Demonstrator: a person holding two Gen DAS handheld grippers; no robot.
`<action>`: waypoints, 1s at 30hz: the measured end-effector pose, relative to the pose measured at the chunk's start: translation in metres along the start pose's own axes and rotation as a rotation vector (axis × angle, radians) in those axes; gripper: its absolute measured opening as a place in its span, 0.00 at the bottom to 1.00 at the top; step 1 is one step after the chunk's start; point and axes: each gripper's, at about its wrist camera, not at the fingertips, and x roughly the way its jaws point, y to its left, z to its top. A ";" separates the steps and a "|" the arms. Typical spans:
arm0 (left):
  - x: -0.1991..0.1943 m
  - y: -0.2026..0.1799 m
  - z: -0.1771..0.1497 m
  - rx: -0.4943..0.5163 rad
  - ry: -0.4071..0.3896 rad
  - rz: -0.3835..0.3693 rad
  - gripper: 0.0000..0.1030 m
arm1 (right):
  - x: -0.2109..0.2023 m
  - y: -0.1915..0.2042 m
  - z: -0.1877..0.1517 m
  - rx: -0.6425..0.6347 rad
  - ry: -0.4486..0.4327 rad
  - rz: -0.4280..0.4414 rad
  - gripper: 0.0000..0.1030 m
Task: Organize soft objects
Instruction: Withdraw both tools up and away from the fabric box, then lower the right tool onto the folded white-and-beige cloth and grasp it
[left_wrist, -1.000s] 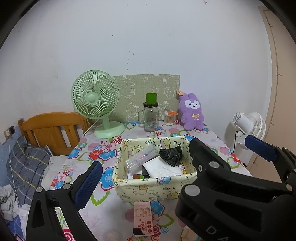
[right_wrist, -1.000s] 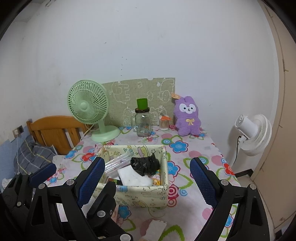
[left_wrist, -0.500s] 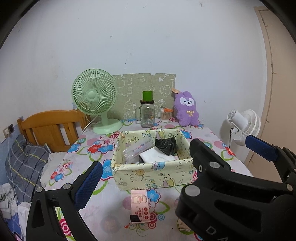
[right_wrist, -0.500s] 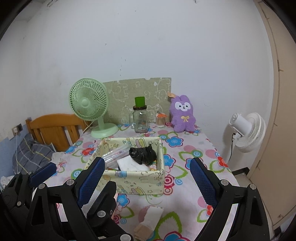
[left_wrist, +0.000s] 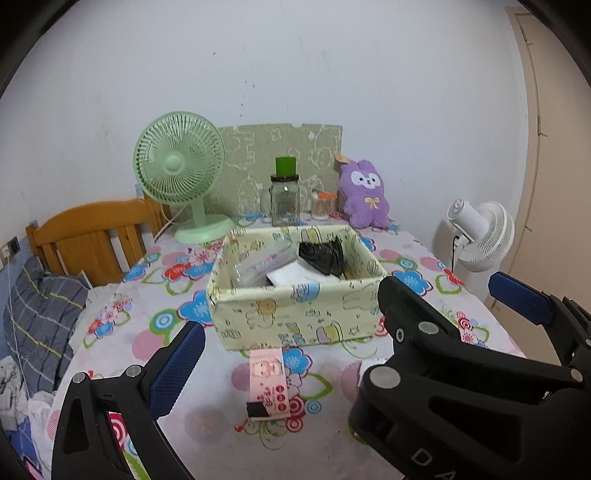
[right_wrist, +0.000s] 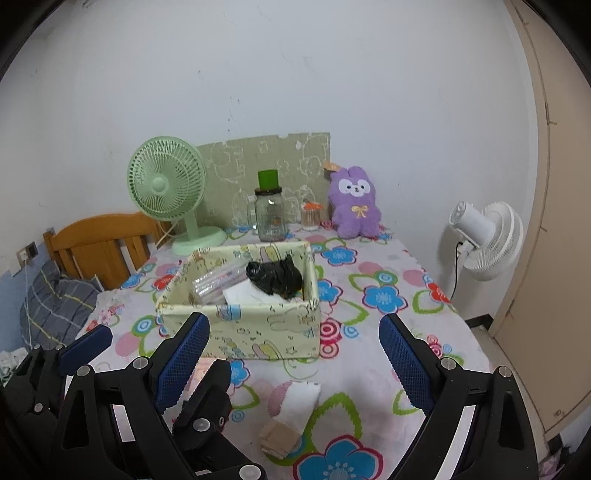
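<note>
Both grippers, left (left_wrist: 343, 332) and right (right_wrist: 293, 341), spread wide and empty, hovering before the fabric bin (right_wrist: 240, 325). Next, likely lowering onto the white folded cloth (right_wrist: 297, 404) lying near the table's front edge.

Fabric bin (right_wrist: 258, 332) blocks table (right_wrist: 388, 369) centre; right side open; fan (right_wrist: 166, 192), jar (right_wrist: 271, 218) behind.

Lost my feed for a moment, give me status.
Both grippers, left and right, open, empty. Fabric bin ahead on table; white cloth lies loose before it. Path unobstructed.
</note>
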 end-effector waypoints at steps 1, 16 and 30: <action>0.001 0.000 -0.002 -0.001 0.003 -0.002 1.00 | 0.001 0.000 -0.003 0.000 0.001 0.001 0.92; 0.025 0.007 -0.038 -0.043 0.088 -0.034 1.00 | 0.020 0.003 -0.036 -0.014 0.046 0.003 0.92; 0.059 0.013 -0.067 -0.016 0.184 0.003 1.00 | 0.062 0.005 -0.068 0.010 0.183 -0.023 0.90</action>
